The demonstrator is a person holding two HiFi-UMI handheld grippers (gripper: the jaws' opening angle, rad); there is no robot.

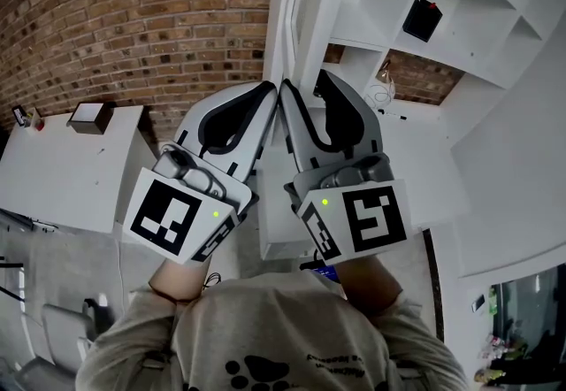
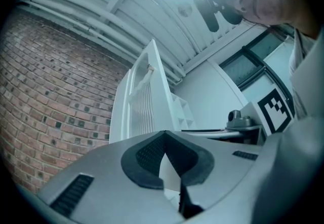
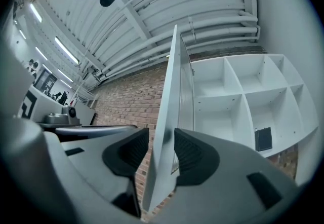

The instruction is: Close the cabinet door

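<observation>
The lower stretch of the cabinet door (image 1: pixel 294 0) is hidden in the head view behind the left tool (image 1: pixel 271 87) and the right tool (image 1: pixel 303 81), and its top is cut off by the picture's upper edge. The shelf unit (image 1: pixel 478 26) is cut by the right edge. The dark thing (image 1: pixel 423 18) in one compartment is too small to be named. Small things (image 1: pixel 22 118) at the far left corner of the tabletop (image 1: pixel 62 172) cannot be made out.

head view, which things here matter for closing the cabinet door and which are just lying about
For the job:
cabinet door, standing open
shelf cabinet
right gripper, jaws open either side of the door's edge

Lying about:
black item inside the shelf cabinet
small box on the white counter
</observation>
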